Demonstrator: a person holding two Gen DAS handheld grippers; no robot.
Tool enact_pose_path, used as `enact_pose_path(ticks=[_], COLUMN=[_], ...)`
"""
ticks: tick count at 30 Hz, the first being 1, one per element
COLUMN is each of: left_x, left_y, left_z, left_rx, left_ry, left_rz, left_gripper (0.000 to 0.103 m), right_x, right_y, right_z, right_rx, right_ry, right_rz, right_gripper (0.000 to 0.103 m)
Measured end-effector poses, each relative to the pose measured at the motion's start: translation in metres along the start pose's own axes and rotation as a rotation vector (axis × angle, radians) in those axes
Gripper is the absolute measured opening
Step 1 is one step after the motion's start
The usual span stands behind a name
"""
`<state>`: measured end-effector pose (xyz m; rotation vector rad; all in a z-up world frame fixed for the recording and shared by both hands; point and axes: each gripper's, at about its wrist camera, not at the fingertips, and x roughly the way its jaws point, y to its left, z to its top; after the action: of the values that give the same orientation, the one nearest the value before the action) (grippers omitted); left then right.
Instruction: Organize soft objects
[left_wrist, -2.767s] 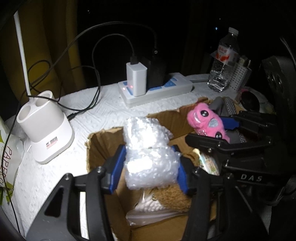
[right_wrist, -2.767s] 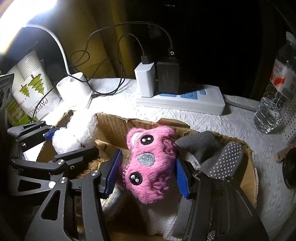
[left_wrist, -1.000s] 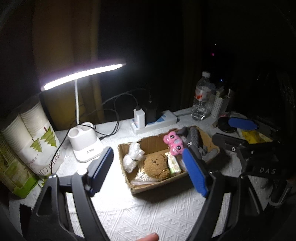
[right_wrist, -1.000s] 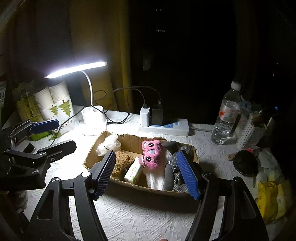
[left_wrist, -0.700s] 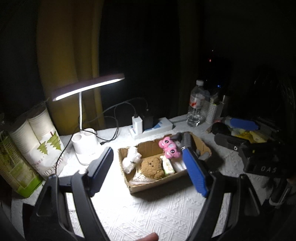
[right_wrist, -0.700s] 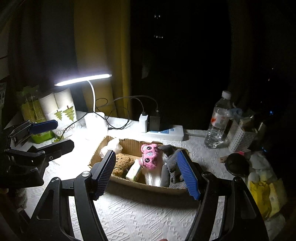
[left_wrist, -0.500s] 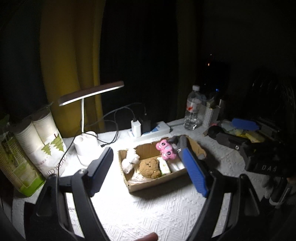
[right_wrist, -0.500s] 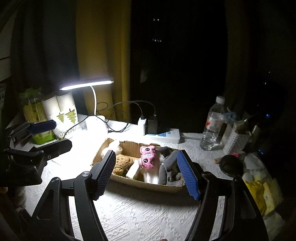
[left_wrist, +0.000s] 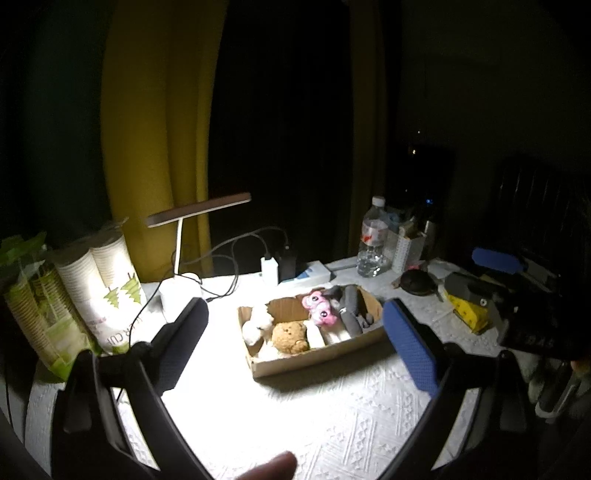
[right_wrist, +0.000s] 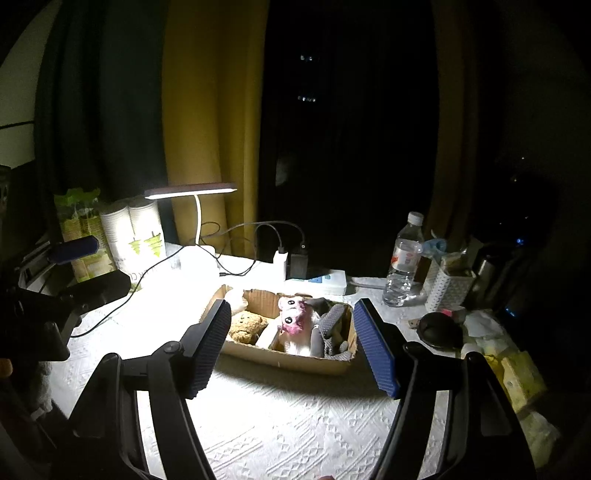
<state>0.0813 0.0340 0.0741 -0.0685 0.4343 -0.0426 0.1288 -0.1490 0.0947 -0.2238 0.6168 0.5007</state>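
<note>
A cardboard box (left_wrist: 317, 360) (right_wrist: 284, 356) sits on the white patterned tablecloth under the lamp. In it lie a white bubble-wrap bundle (left_wrist: 256, 323) (right_wrist: 236, 295), a brown plush bear (left_wrist: 290, 336) (right_wrist: 247, 325), a pink plush (left_wrist: 319, 310) (right_wrist: 291, 314) and grey socks (left_wrist: 351, 310) (right_wrist: 328, 328). My left gripper (left_wrist: 295, 304) (right_wrist: 88, 266) hangs back from the box, its jaws opening with nothing between them. My right gripper (right_wrist: 292, 303) (left_wrist: 480, 277) is open and holds nothing, also well short of the box.
A lit desk lamp (right_wrist: 190, 192) and sleeves of paper cups (left_wrist: 103, 284) stand at the left. Behind the box lies a power strip (right_wrist: 314, 280) with chargers and cables. A water bottle (right_wrist: 404, 262), a white holder (right_wrist: 447, 284) and yellow packets (left_wrist: 465, 314) crowd the right.
The left gripper let go of the bubble wrap and the right let go of the pink plush, both left in the box. Both grippers drew back and up; the left jaws spread wider.
</note>
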Motion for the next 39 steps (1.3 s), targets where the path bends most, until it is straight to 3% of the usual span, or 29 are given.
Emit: enact_pose_path(ticks=[18, 39], left_x=[-0.044, -0.045], left_y=[-0.010, -0.009], left_z=[-0.013, -0.010], left_rx=[-0.002, 0.004], left_ry=[-0.028, -0.037], left_rz=[0.028, 0.027], left_gripper=[0.096, 0.096], right_x=[-0.037, -0.040], right_y=[0.001, 0.000], right_z=[-0.015, -0.016], right_rx=[0.008, 0.010], right_ry=[-0.022, -0.024], right_rz=[-0.014, -0.016], right_gripper=[0.072, 0.072])
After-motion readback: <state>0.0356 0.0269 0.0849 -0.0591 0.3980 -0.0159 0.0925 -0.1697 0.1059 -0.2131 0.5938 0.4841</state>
